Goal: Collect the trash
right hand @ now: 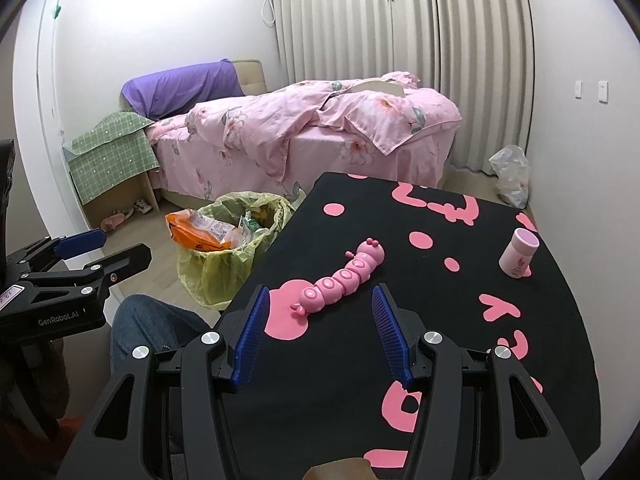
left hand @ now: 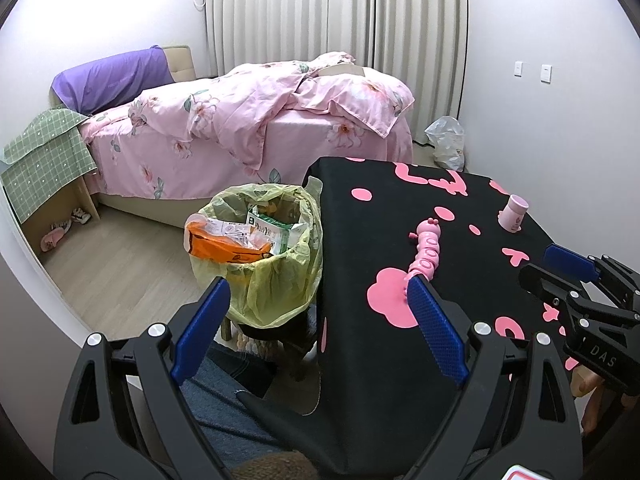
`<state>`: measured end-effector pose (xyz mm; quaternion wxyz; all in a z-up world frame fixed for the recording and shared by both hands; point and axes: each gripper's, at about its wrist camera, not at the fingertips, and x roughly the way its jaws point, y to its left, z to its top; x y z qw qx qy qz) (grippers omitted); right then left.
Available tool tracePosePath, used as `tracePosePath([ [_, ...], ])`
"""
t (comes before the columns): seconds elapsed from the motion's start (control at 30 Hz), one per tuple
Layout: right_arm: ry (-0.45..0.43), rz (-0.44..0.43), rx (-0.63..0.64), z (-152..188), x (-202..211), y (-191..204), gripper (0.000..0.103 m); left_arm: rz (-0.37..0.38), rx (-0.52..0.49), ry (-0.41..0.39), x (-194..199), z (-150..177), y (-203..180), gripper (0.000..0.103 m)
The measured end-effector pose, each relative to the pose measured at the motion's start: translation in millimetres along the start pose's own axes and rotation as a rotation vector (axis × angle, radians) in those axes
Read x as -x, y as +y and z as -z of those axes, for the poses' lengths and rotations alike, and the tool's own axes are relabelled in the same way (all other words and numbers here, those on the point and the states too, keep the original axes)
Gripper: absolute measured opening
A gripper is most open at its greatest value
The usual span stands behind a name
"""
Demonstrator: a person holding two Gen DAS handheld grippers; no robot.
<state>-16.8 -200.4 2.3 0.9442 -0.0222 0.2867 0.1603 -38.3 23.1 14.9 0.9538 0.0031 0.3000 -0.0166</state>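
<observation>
Both hand-held grippers, left (left hand: 320,324) and right (right hand: 318,334), stand wide apart and hold nothing. Left hangs over the table's left edge, between bin and table; right hangs above the table's near edge, jaws pointing at the caterpillar. Bed (right hand: 304,136): beyond the table's far edge. Table (right hand: 440,312): black cloth with pink shapes. Bin (left hand: 264,256): on the floor, just beside the table's left edge, yellow-lined, filled with trash (left hand: 236,238). Caterpillar (right hand: 346,276): pink toy, mid-table. Bottle (right hand: 518,254): pink, upright, near the right edge.
</observation>
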Motion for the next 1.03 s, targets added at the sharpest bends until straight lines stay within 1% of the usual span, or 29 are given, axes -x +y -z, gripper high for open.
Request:
tracePosePath([
  [0.5,-0.006,-0.002,-0.005,0,5,-3,0.051,0.012,-0.022,-0.012,6,-5,-4,0.086],
  [0.73,-0.005,-0.002,-0.004,0,4,-2,0.051,0.031,-0.037,-0.018,9,-4,-10,0.086],
  [0.83,-0.009,0.005,0.019,-4,4,-7,0.051,0.064,-0.023,0.011,2,-5,-11,0.086],
  [0.9,-0.017,-0.021,-0.024,-12,2,-30,0.051,0.131,0.013,0.070,-19,-6,-14,0.086],
  [0.93,-0.008,-0.022,-0.042,-16,-4,-46,0.051,0.154,0.018,0.089,-27,-6,-16,0.086],
  [0.97,0.011,-0.007,-0.043,-17,-11,-56,0.051,0.195,0.019,0.130,-44,-5,-25,0.086],
  [1.03,0.091,0.064,-0.009,-15,-38,-82,0.051,0.217,-0.001,0.169,-69,-3,-42,0.086],
])
